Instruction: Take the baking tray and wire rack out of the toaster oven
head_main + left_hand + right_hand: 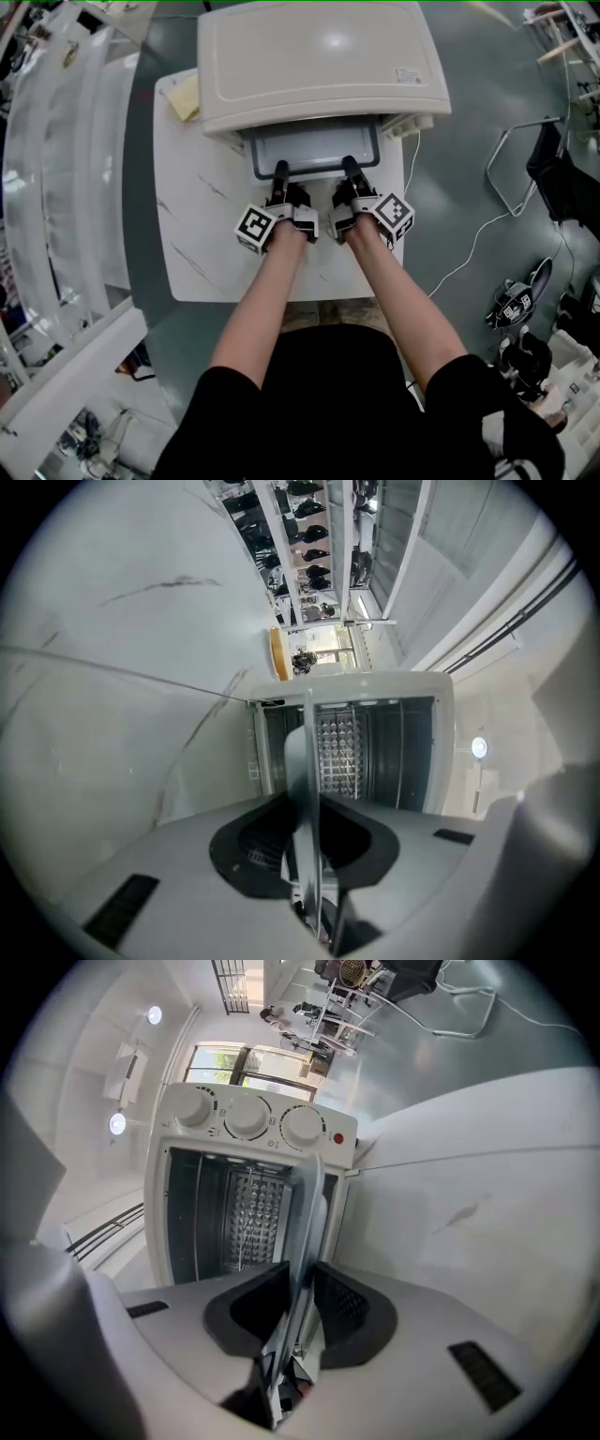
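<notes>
The tray (314,150) stuck partway out of the oven's (319,56) open front, its near rim over the tabletop (202,234), whose white surface ran from that rim back to the person. The left gripper (279,172) and right gripper (350,169) sat side by side on the rim, each with its jaws clamped on the thin edge. Both forearms (267,300) reached forward, nearly parallel.
</notes>
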